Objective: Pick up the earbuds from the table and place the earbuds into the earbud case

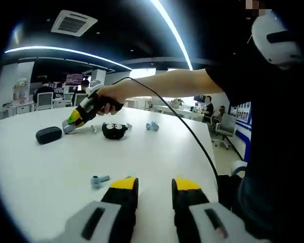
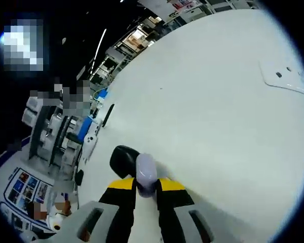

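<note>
In the right gripper view my right gripper (image 2: 146,186) is shut on a pale lilac earbud (image 2: 146,171), just in front of a black oval case (image 2: 122,158). The left gripper view shows the same gripper (image 1: 67,126) held low over the white table (image 1: 157,152), its tip beside that dark oval case (image 1: 49,134). A second black case (image 1: 114,130) sits a little to the right. One grey-blue earbud (image 1: 99,180) lies near my left gripper (image 1: 154,188), which is open with nothing between its jaws. Another earbud (image 1: 152,125) lies farther back.
A person's arm (image 1: 167,83) reaches across the table and a black cable (image 1: 192,136) trails over it. Small grey pieces (image 1: 93,128) lie beside the second case. A flush white cover plate (image 2: 286,81) sits in the tabletop. Desks and chairs stand beyond.
</note>
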Demonstrator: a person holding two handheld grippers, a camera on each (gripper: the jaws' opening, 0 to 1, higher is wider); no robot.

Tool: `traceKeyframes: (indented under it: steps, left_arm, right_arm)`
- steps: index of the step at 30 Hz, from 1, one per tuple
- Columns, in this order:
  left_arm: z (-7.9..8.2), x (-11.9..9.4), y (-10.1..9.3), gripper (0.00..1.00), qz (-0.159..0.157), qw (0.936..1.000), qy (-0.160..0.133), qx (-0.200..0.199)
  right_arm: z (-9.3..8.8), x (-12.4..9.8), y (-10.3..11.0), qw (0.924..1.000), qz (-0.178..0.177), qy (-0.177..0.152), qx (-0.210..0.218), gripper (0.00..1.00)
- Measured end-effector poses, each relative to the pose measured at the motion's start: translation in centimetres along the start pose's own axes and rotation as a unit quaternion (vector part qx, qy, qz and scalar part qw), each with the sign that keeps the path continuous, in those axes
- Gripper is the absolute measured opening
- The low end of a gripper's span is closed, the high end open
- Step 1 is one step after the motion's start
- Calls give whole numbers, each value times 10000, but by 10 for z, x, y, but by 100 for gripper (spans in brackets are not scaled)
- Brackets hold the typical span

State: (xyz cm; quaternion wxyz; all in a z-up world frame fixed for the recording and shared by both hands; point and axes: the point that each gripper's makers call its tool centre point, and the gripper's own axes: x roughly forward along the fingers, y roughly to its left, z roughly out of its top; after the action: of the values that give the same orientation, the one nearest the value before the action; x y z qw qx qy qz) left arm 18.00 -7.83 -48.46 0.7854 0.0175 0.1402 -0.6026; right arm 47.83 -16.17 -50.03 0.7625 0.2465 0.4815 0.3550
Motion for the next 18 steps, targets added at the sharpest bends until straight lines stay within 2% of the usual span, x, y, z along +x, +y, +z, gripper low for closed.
traceKeyframes:
  steps: [1, 10, 13, 14, 18]
  left_arm:
    - [0, 0, 0, 28, -4, 10000, 3, 2]
    - [-2, 1, -4, 28, -77, 10000, 33, 5]
    - [-1, 1, -4, 28, -83, 10000, 21, -13]
    - [-1, 0, -4, 28, -85, 10000, 15, -19]
    - [-3, 0, -4, 28, -115, 9999, 43, -47]
  right_arm:
    - [-2, 0, -3, 9998, -112, 44, -129, 16]
    - [-5, -1, -3, 9996, -178, 52, -222, 16]
    - [-10, -2, 2, 9998, 86, 153, 15, 15]
    - [-22, -2, 7, 9984, 309, 453, 128, 15]
    - [-25, -2, 7, 9980, 359, 517, 94, 15]
